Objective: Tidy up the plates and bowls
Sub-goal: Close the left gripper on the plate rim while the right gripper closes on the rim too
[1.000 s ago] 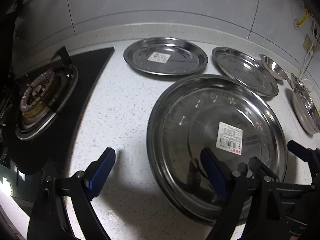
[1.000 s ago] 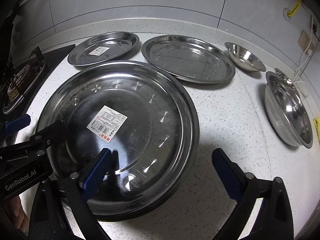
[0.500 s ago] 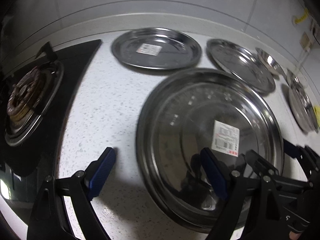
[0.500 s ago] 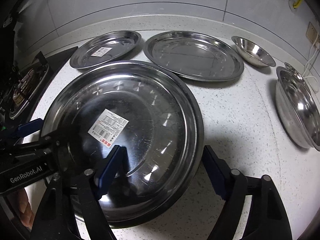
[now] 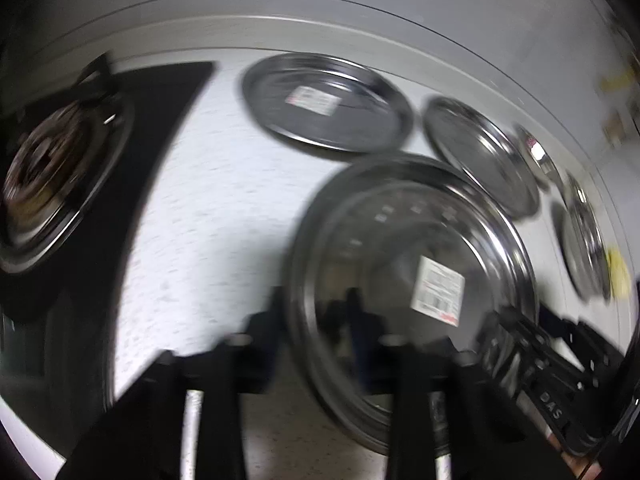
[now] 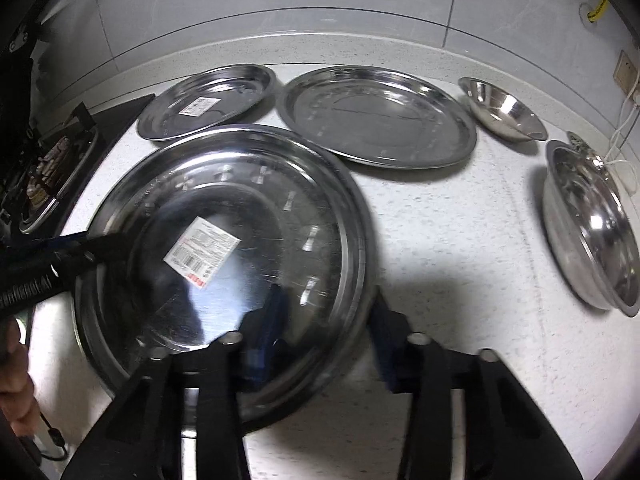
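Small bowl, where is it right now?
In the right wrist view, the small bowl sits at the back right of the counter, between the unlabelled plate and the big bowl.

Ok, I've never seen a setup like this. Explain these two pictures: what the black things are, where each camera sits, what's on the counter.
No robot here: a person holds a two-finger tool in each hand, with a fisheye camera looking along its fingers.

The blurred picture is from the left gripper, the sharp one from the right gripper. Both straddle opposite rims of the large steel plate; whether the jaws pinch it yet is unclear.

On the speckled countertop lie a smaller labelled plate, a plain plate, a small bowl and a deep bowl. A gas stove sits left.
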Action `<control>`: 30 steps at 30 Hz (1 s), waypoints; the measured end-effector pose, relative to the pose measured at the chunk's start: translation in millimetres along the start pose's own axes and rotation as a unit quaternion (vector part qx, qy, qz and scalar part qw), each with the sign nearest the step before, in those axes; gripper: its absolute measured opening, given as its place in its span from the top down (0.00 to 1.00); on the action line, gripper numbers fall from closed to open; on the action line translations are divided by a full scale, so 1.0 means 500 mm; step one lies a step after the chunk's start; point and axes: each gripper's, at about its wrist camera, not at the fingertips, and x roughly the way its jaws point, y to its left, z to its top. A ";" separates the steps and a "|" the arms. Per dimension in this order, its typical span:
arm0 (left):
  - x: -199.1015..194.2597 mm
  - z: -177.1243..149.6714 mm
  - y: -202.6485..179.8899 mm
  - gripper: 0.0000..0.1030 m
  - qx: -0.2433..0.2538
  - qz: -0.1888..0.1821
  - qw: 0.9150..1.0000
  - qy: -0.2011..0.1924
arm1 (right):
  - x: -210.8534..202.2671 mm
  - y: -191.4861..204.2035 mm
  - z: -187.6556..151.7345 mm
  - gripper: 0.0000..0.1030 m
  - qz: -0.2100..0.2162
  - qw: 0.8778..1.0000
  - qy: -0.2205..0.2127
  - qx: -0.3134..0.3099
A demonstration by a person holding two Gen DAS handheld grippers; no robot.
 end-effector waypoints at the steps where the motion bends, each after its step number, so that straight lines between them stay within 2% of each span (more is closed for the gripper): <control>1: 0.000 0.001 0.010 0.88 -0.010 -0.005 1.000 0.002 | -0.001 -0.005 0.001 0.76 0.000 1.000 0.000 0.000; 3: -0.001 0.002 0.018 0.92 -0.015 -0.012 1.000 0.006 | -0.003 -0.014 0.002 0.82 0.004 1.000 0.003 0.000; 11: -0.014 -0.017 0.016 0.92 -0.018 -0.013 1.000 0.017 | -0.016 -0.029 -0.006 0.83 0.020 1.000 0.011 -0.004; 15: -0.030 -0.025 0.010 0.92 -0.020 -0.009 1.000 0.011 | -0.029 -0.033 -0.011 0.84 0.028 1.000 0.008 -0.007; 30: -0.158 -0.106 -0.034 0.92 -0.001 0.012 1.000 -0.017 | -0.148 -0.036 -0.062 0.84 0.046 0.999 -0.018 -0.013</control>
